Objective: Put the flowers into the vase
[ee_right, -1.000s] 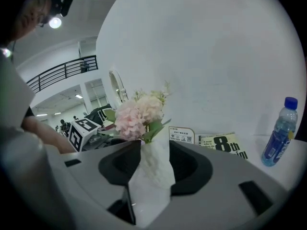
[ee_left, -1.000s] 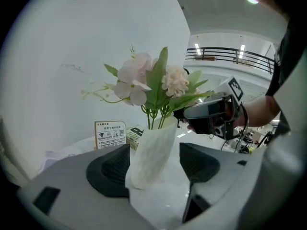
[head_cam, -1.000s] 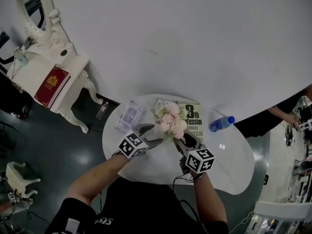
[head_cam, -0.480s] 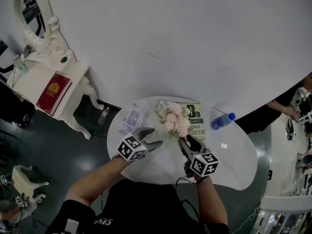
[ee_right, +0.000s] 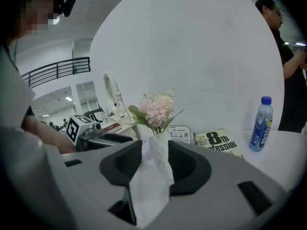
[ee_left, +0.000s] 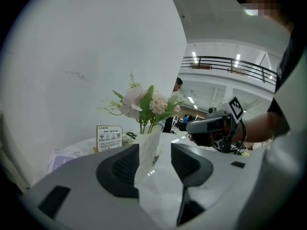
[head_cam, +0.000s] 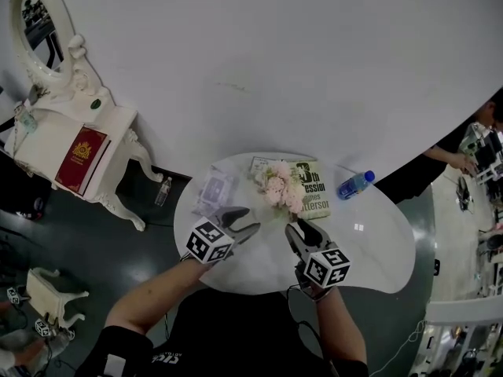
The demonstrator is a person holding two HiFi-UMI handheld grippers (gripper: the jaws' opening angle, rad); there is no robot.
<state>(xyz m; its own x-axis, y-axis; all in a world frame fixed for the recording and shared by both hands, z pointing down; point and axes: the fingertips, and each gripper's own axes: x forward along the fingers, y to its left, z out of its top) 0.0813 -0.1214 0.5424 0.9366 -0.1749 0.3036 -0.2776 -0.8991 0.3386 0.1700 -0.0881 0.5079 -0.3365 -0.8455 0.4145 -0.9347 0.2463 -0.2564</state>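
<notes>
A bunch of pale pink flowers (head_cam: 279,185) with green leaves stands upright in a white vase (ee_left: 152,137) on the round white table (head_cam: 377,258). Both grippers hang over the table's near side, short of the vase and not touching it. My left gripper (head_cam: 244,220) is open; its jaws have just been closing, with nothing between them. My right gripper (head_cam: 302,228) is open and empty as well. In the left gripper view the vase shows beyond the left gripper (ee_left: 154,159). The right gripper view has the flowers (ee_right: 156,108) ahead of the right gripper (ee_right: 156,159).
Behind the vase lie a book (head_cam: 313,188) and a small sign card (head_cam: 263,166). A water bottle (head_cam: 355,184) lies at the right and a clear packet (head_cam: 212,191) at the left. A white dresser with a mirror (head_cam: 71,132) stands at far left.
Both grippers have drawn back from the flowers toward the near edge of the table. The left gripper's jaws have narrowed. The flowers stay standing in the vase.
</notes>
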